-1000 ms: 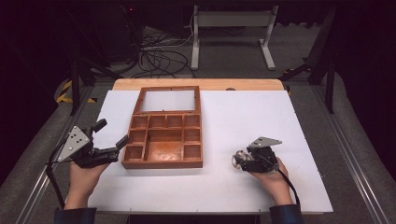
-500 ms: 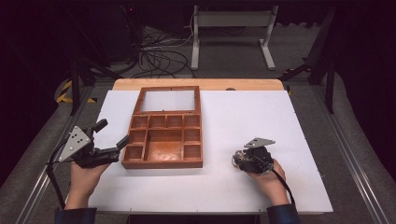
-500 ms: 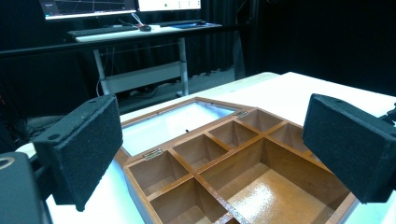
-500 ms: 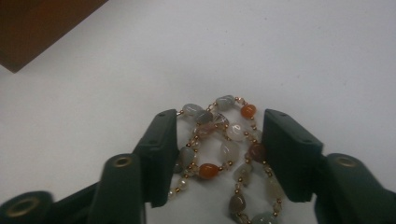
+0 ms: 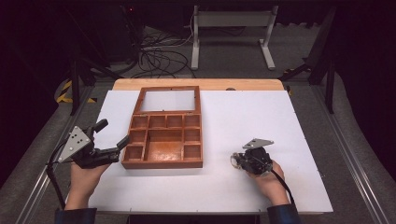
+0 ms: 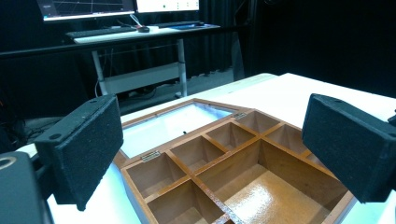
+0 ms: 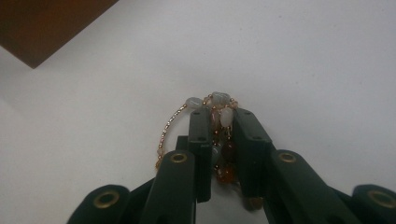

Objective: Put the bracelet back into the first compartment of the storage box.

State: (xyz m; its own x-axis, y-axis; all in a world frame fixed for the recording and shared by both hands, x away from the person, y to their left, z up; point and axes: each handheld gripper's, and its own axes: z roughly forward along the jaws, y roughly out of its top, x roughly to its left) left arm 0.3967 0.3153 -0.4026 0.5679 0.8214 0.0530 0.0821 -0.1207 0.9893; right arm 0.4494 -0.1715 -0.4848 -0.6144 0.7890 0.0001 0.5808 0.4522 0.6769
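A brown wooden box (image 5: 163, 140) with several compartments lies open on the white table, its glass lid (image 5: 167, 100) folded flat behind it. My left gripper (image 5: 109, 135) is open just left of the box, its black pads (image 6: 84, 147) wide apart and aimed across the compartments (image 6: 243, 163). My right gripper (image 5: 236, 161) rests low on the table to the right of the box, shut on a beaded bracelet (image 7: 219, 116) of grey, white and orange beads. Part of the bracelet's thin gold strand (image 7: 170, 126) loops out to the left of the jaws.
The white table (image 5: 243, 116) has bare room between the box and my right gripper. A corner of the box (image 7: 46, 28) shows in the right gripper view. Beyond the table stand a metal frame (image 5: 231, 32), loose cables (image 5: 159, 51) and a desk with monitors (image 6: 116, 18).
My right gripper has shifted slightly down and toward the table's near edge with the bracelet. The left gripper has barely moved.
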